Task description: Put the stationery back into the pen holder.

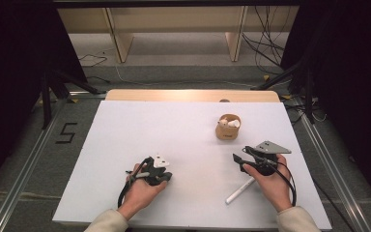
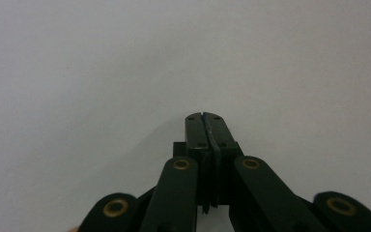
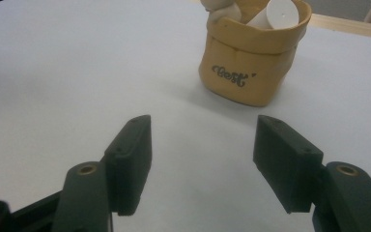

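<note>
A small tan pouch (image 1: 227, 127) with rolled rim stands upright on the white table (image 1: 174, 130), right of the middle; white and cream pieces poke out of its top. In the right gripper view the pouch (image 3: 251, 63) stands just ahead of the jaws. My right gripper (image 1: 239, 159) rests near the front right, jaws wide apart with nothing between them (image 3: 203, 164). A white pen-like stick (image 1: 240, 191) lies under the right hand. My left gripper (image 1: 163, 178) sits at the front left, its jaws pressed together and empty (image 2: 204, 118) over bare table.
The table's far edge shows a wooden strip (image 1: 193, 94). Beyond it stand wooden furniture legs (image 1: 121, 43) and loose cables (image 1: 265, 43) on the floor. Dark stands flank both sides. A "5" mark (image 1: 66, 133) is taped left of the table.
</note>
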{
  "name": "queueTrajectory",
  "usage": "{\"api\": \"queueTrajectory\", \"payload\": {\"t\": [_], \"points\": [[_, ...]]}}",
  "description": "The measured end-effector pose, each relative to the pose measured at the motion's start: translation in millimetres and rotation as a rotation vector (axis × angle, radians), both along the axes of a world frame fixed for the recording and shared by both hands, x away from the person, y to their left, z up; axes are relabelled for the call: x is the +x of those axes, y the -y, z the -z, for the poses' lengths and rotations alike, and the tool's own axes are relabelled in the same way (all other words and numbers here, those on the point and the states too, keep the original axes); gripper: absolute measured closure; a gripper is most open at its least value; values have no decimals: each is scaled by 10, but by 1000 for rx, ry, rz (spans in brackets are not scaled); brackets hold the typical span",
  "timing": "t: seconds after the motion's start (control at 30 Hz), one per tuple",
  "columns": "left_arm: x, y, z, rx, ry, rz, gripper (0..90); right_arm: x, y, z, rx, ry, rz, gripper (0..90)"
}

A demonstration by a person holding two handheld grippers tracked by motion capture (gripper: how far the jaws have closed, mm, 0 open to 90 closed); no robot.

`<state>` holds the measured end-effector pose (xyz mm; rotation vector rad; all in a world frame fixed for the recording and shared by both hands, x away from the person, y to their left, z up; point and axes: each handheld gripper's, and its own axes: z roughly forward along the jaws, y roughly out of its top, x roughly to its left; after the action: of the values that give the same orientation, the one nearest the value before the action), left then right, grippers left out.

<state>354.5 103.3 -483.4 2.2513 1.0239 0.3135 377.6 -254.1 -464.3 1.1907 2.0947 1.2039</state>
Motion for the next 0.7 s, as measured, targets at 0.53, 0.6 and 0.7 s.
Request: {"api": "queueTrajectory", "payload": {"t": [0.53,0.6,0.7], "points": [[-204,-211,-45,12,-82,-6,900,-3,-1,1,1,0,1,395],[-226,-243,-49,13,-92,-11,900,-5,-3,0,0,-1,0,395],[-260,-296,-59,24,-102,-17,900,-5,-2,-2,-1,2,0,395]]}}
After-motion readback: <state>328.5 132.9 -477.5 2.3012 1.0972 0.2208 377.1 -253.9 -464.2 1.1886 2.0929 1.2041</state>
